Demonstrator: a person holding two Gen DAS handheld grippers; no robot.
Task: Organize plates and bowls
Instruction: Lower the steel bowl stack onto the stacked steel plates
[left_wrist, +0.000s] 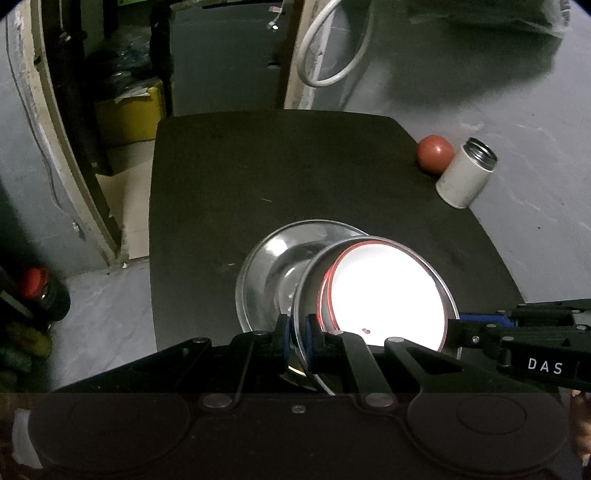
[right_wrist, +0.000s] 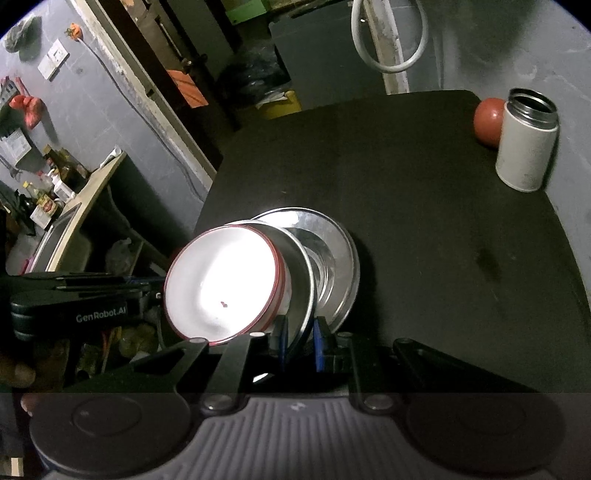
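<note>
Both grippers pinch the rim of a steel bowl (left_wrist: 314, 291) at lower centre of each view, jaws nearly closed on it. The left gripper (left_wrist: 297, 341) takes one side, the right gripper (right_wrist: 300, 343) the opposite. A white bowl (right_wrist: 225, 280) with a red rim nests inside. Beneath them a steel plate (right_wrist: 340, 254) lies on the black table (left_wrist: 295, 166). A can (right_wrist: 526, 140) and red ball (right_wrist: 487, 122) sit upper right.

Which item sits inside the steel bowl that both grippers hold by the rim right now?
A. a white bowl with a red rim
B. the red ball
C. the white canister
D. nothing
A: the white bowl with a red rim is nested in the steel bowl, which the left gripper and right gripper pinch by the rim over the steel plate.
</note>
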